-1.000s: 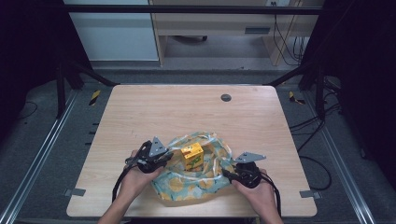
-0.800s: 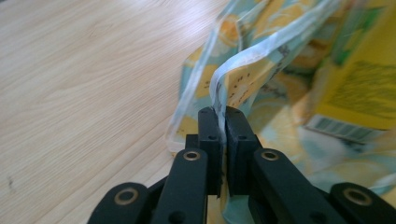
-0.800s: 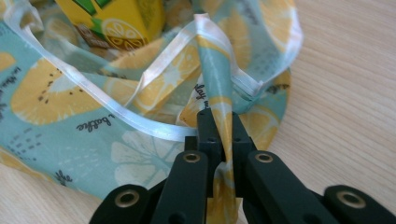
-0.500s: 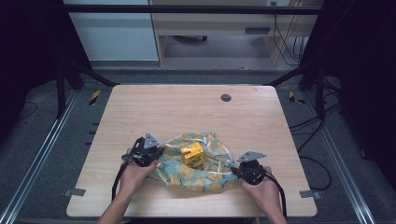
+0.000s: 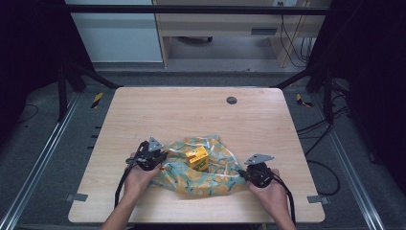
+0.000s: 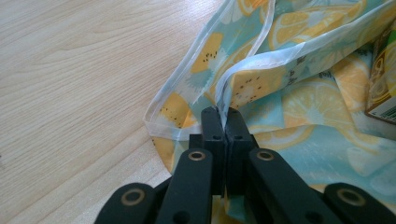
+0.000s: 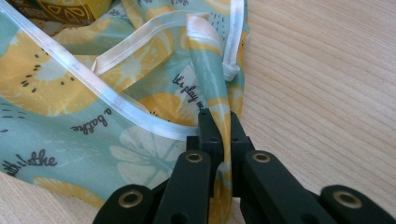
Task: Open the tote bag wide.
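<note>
The bag (image 5: 198, 175), teal w/ a lemon print, lay spread near the front edge of the table (image 5: 191, 110), a yellow box (image 5: 197, 158) sitting on it. Left gripper (image 6: 223, 114) had just closed and was clamped on the bag's left edge; right gripper (image 7: 219, 119) likewise had just pinched a fold at the right edge. Both hands low, approx. at table level.

The tongs (image 6: 225, 122) pinch the fruit-print bag's (image 6: 299, 93) white-edged rim above the wooden table (image 6: 79, 70).
</note>
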A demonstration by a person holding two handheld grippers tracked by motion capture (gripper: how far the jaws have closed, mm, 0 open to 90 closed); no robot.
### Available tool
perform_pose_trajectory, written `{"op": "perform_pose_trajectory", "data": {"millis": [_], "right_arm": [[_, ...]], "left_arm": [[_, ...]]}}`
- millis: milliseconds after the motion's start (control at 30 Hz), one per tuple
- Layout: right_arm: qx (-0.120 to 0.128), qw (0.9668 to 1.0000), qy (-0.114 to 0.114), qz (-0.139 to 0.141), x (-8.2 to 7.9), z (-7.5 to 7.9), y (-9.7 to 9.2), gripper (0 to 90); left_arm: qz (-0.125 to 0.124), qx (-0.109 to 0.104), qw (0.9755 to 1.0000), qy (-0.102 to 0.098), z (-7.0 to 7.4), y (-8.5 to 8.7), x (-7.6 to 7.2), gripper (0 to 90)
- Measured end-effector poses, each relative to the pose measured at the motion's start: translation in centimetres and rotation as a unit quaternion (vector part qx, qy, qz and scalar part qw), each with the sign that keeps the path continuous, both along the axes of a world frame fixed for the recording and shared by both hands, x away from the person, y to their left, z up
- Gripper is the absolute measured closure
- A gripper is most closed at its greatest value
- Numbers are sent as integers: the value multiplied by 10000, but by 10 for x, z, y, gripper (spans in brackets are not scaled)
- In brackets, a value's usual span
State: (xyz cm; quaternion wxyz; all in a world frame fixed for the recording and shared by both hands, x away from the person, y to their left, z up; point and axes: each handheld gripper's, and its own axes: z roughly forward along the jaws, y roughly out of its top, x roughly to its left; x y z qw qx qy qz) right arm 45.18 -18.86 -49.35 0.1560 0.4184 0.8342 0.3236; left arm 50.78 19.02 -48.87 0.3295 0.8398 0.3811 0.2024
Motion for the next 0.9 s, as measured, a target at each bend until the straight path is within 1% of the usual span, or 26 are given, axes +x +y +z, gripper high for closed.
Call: {"op": "perform_pose_trajectory", "data": {"millis": [133, 167, 267, 367, 467, 633, 733, 800, 900], "right_arm": [[14, 10000, 26, -36, 0, -1, 0, 900], [13, 10000, 24, -38, 0, -1, 0, 900], [10, 10000, 21, -37, 0, -1, 0, 900], [-7, 10000, -23, -31, -1, -2, 1, 900], [-16, 10000, -46, -14, -1, -2, 0, 900], [-4, 10000, -42, -26, -2, -2, 0, 900], [-14, 10000, -48, -22, -2, -2, -1, 900], [-18, 10000, -55, -17, -2, -2, -1, 900], [-29, 10000, -72, -14, -2, -2, -1, 900]], "left_arm": [[-5, -27, 10000, 5, 0, 1, -2, 896], [5, -78, 10000, -3, -1, 1, -2, 896], [8, -122, 9999, 8, -3, 3, -4, 896], [10, -166, 9999, -14, -3, 4, -6, 896], [16, -155, 9999, -18, -4, 4, -6, 897], [18, -65, 10000, -40, -6, 3, -6, 897], [29, -66, 9999, -74, -6, 3, -6, 896], [16, -17, 9999, -101, -5, 2, -7, 896], [24, -23, 9999, -98, -5, 3, -7, 894]]}}
